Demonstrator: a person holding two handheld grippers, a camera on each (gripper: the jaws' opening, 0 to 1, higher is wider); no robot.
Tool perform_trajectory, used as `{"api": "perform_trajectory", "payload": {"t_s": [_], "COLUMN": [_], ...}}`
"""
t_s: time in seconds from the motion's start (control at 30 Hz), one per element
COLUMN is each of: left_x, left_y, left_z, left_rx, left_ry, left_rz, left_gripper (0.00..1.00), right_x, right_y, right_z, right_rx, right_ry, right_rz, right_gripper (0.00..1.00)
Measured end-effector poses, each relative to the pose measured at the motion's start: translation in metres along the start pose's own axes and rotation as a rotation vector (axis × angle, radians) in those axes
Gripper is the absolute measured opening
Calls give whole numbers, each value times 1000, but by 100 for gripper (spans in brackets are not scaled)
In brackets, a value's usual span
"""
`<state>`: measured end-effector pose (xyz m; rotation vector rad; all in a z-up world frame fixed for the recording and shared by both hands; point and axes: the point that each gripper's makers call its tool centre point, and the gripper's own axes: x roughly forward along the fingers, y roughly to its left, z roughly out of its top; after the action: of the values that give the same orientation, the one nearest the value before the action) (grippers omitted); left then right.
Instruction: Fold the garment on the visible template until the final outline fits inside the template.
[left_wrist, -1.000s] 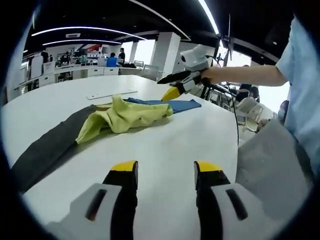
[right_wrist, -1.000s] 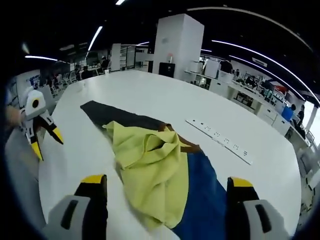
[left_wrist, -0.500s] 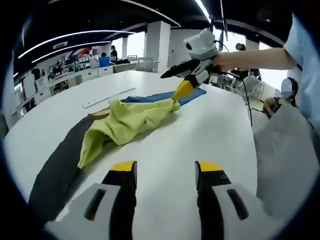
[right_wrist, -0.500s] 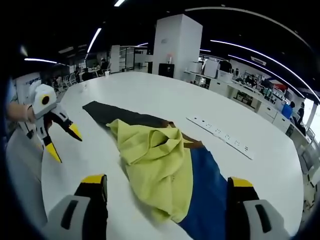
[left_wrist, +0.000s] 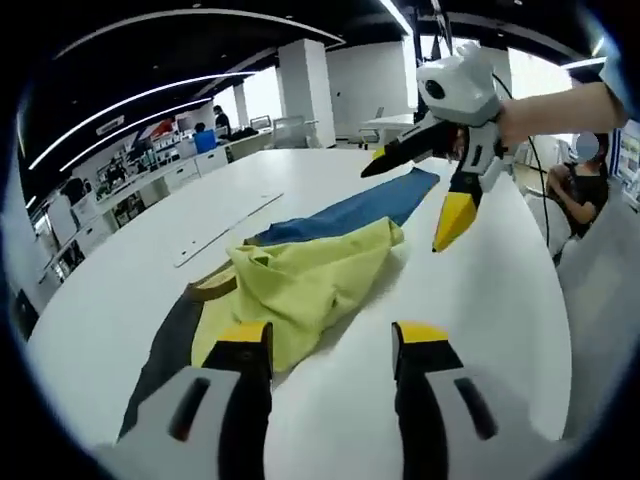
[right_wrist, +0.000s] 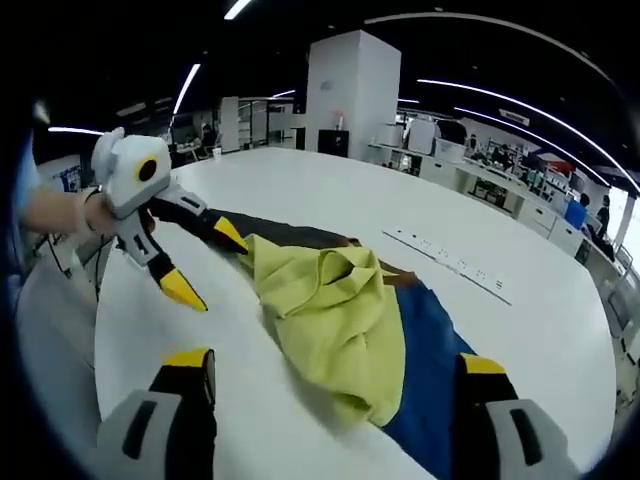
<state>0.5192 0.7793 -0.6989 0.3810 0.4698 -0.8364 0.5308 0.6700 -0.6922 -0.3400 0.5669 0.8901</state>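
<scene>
A crumpled yellow garment (left_wrist: 305, 285) is seen lying on a long dark and blue template strip (left_wrist: 355, 208) spread across the white bench (left_wrist: 500, 320).

In the left gripper view, the garment is found just ahead of the left tongs (left_wrist: 330, 335), whose yellow-tipped jaws are held spread apart, with nothing between them; the left jaw tip is seen against the near edge of the cloth, though contact cannot be told. The right tongs (left_wrist: 420, 195) are seen hanging above the far right end of the garment, jaws parted wide, gripping nothing. They are held by a hand (left_wrist: 545, 110) coming in from the right.

In the right gripper view, the garment (right_wrist: 335, 315) is seen between and ahead of the right tongs (right_wrist: 330, 365), which are opened wide and empty. The blue part of the strip (right_wrist: 430, 360) runs toward the right jaw, while the dark part extends away behind the cloth. The left tongs (right_wrist: 205, 260) are seen at the left edge of the garment, spread, the upper tip just beside the cloth.

A white power strip (right_wrist: 450, 265) is laid on the bench beyond the garment, well apart from it.
</scene>
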Motion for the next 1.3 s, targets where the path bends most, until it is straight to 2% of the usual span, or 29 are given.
{"api": "perform_trajectory", "payload": {"t_s": [0.1, 0.3, 0.37, 0.5, 0.67, 0.73, 0.87, 0.97, 1.03, 1.13, 1.2, 1.3], "left_x": [9, 25, 30, 40, 48, 52, 58, 58, 56, 50, 45, 30], "left_y": [4, 6, 7, 4, 1, 0, -1, 2, 3, 7, 12, 30], "left_z": [6, 6, 3, -1, -1, -3, -11, -11, -10, -8, -6, -1], "left_rx": [6, 70, 114, 125, 180, 217, 236, 211, 177, 147, 136, 80], "left_ry": [-8, 20, 40, 53, 53, 65, 90, 89, 84, 73, 65, 39], "left_rz": [2, 14, 20, 17, 14, 18, 13, 28, 35, 49, 63, 105], "left_gripper": [40, 34, 34, 31, 19, 19, 16, 9, 0, 0, 0, 0], "right_x": [0, -2, -4, -7, -9, -10, -11, -12, -12, -12, -11, -5], "right_y": [3, 4, 3, 5, 8, 9, 10, 11, 11, 15, 20, 29], "right_z": [-1, -1, -3, -5, -8, -10, -14, -14, -14, -11, -4, 5], "right_rx": [5, 18, 23, 55, 87, 100, 108, 112, 114, 105, 85, 60], "right_ry": [-3, -12, -14, -24, -38, -42, -39, -42, -44, -48, -62, -72], "right_rz": [5, 4, -1, -4, -6, -4, -5, -7, -5, 2, 11, 28], "right_gripper": [99, 99, 99, 98, 98, 98, 97, 97, 97, 94, 85, 74]}}
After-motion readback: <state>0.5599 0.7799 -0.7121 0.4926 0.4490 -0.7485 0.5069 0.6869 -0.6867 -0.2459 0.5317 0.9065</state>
